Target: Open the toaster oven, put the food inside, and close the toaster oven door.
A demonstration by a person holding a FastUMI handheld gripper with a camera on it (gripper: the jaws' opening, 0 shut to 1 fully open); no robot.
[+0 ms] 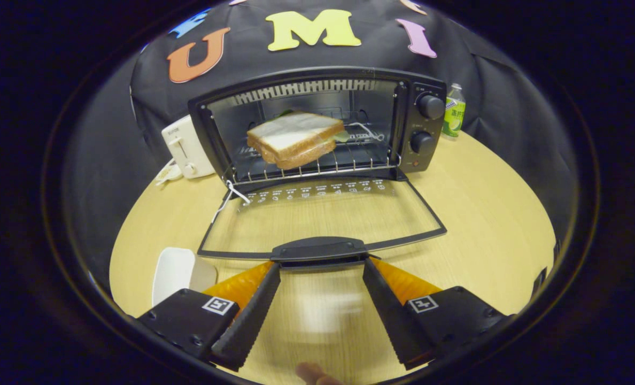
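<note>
1. The oven (317, 125) stands on the table (488, 214), its door (323, 222) folded down flat.
2. A sandwich (294, 138) lies on the rack inside.
3. The gripper (322, 264) is spread wide, its 2 fingertips just under the ends of the door's handle (320, 250).
4. A white toaster (186, 147) sits beside the oven, a bottle (454, 111) on the other side.

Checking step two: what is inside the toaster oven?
A sandwich lies on the wire rack inside the toaster oven; the sandwich covers the rack beneath it. The open tool sits at the lowered door's handle.

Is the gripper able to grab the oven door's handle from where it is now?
Probably yes. The gripper is open, its fingertips either side of the door handle, just short of it. The door lies flat and open, and nothing sits between them.
</note>
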